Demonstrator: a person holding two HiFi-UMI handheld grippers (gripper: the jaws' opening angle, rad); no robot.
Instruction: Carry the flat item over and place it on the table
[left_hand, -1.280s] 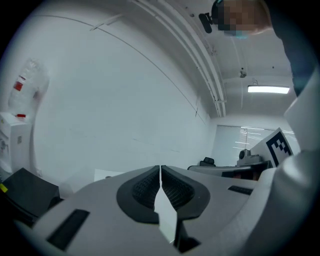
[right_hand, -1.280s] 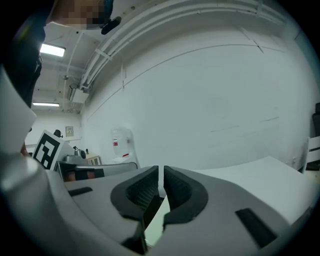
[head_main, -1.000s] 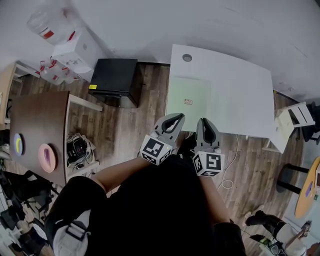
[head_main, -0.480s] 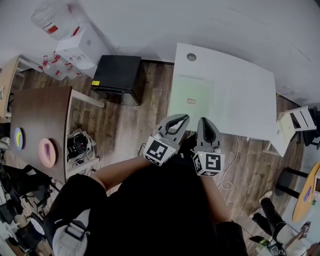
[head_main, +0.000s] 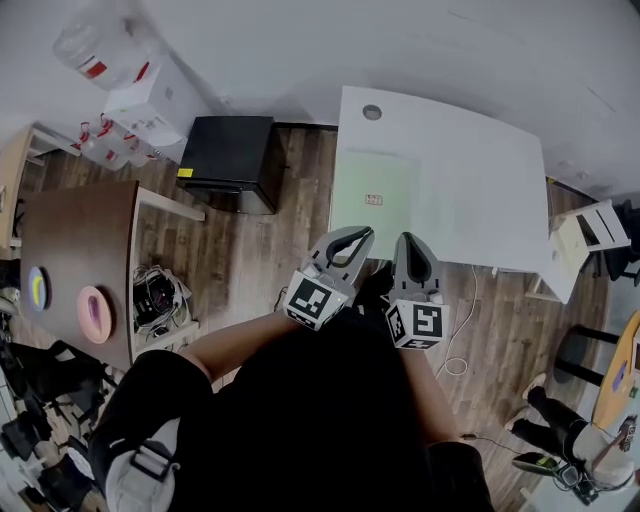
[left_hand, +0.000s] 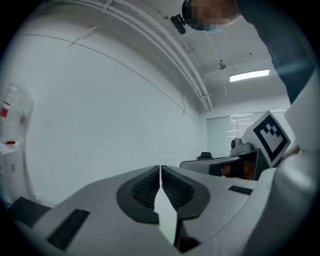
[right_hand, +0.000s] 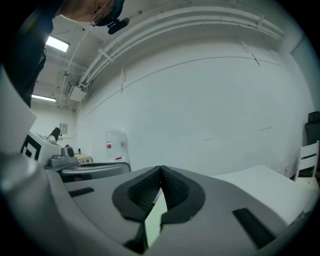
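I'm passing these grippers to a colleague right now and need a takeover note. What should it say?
Left hand-held gripper: shut, holding nothing, at the table's near edge.
Right hand-held gripper: shut, empty, close beside the left one.
Green mat: lies flat on the left part of the white table, just ahead of both grippers.
Done: the mat appears to be placed, and neither gripper holds it.
Left: probably only to draw both grippers back and check that the mat sits fully on the table.
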